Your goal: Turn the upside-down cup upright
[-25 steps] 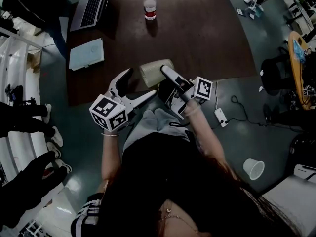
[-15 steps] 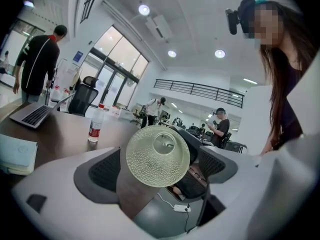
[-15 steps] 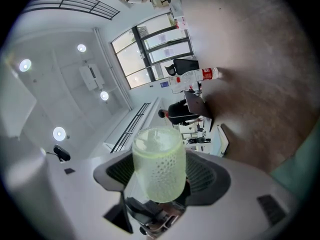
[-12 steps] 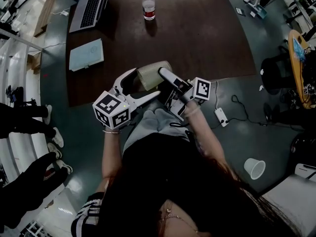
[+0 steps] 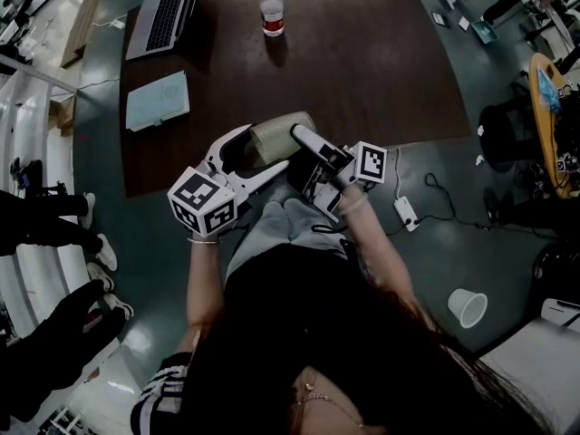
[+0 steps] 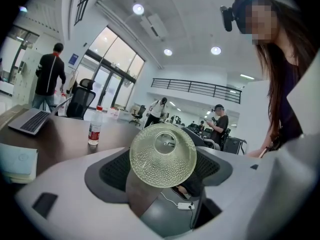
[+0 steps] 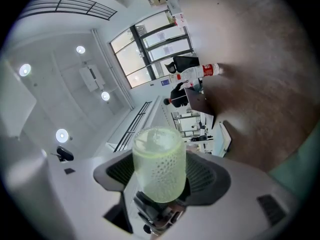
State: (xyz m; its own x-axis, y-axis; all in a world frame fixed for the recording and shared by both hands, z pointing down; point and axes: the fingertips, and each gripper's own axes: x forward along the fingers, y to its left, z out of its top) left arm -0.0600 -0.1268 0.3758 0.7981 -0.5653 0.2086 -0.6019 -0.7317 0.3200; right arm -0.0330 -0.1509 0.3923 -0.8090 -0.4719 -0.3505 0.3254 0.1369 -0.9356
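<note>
The cup (image 5: 276, 134) is pale yellow dimpled glass, held on its side over the near edge of the brown table (image 5: 362, 62). My right gripper (image 5: 296, 134) is shut on it; in the right gripper view the cup (image 7: 159, 166) sits pinched between the two pads. My left gripper (image 5: 263, 150) comes in from the left with a jaw on either side of the cup. Its jaws are closing, and in the left gripper view the cup's round base (image 6: 162, 155) faces the camera with a gap to each pad.
A water bottle (image 5: 274, 9) stands at the table's far side, with a laptop (image 5: 168, 16) and a pale notebook (image 5: 159, 100) at the left. On the floor lie a power strip (image 5: 403, 211) and a white paper cup (image 5: 467, 308). People stand at the left.
My left gripper has moved up and to the right, so its jaws now straddle the cup. The right gripper and the cup have stayed where they were.
</note>
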